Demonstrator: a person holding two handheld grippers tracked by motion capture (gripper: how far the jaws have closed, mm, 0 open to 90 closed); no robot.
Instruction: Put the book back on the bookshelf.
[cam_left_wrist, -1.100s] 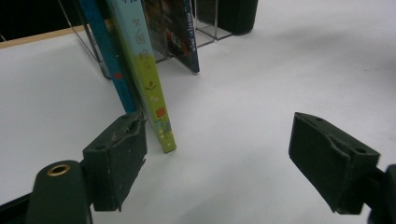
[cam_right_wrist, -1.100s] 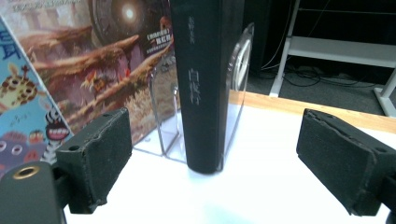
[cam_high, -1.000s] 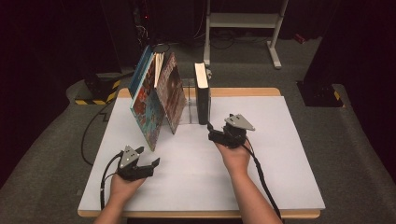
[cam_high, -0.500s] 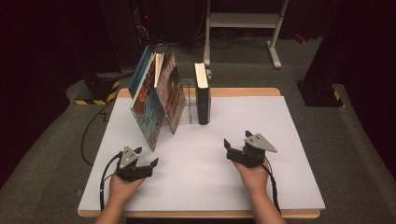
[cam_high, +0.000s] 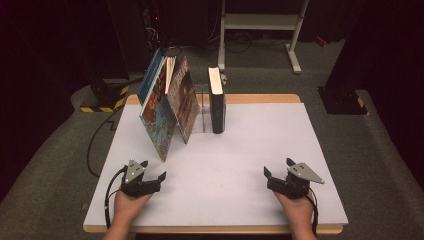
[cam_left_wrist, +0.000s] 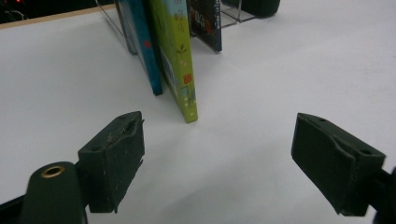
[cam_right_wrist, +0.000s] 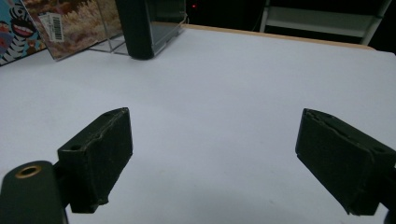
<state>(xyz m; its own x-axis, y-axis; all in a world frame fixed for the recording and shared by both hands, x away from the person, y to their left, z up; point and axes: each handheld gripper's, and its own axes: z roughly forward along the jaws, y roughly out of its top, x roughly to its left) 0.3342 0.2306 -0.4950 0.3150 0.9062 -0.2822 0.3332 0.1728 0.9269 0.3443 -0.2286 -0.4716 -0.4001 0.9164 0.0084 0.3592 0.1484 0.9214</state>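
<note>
Two grippers are resting low near the front edge of the white table (cam_high: 260, 145), the left gripper (cam_high: 152, 177) at the near left and the right gripper (cam_high: 275, 175) at the near right, both with jaws standing wide apart and nothing between them. Several picture books (cam_high: 165, 107) are leaning against one another at the far left of the table, well apart from both grippers, while a dark book (cam_high: 216, 107) is standing upright just beside a clear acrylic stand (cam_high: 200, 107).
</note>
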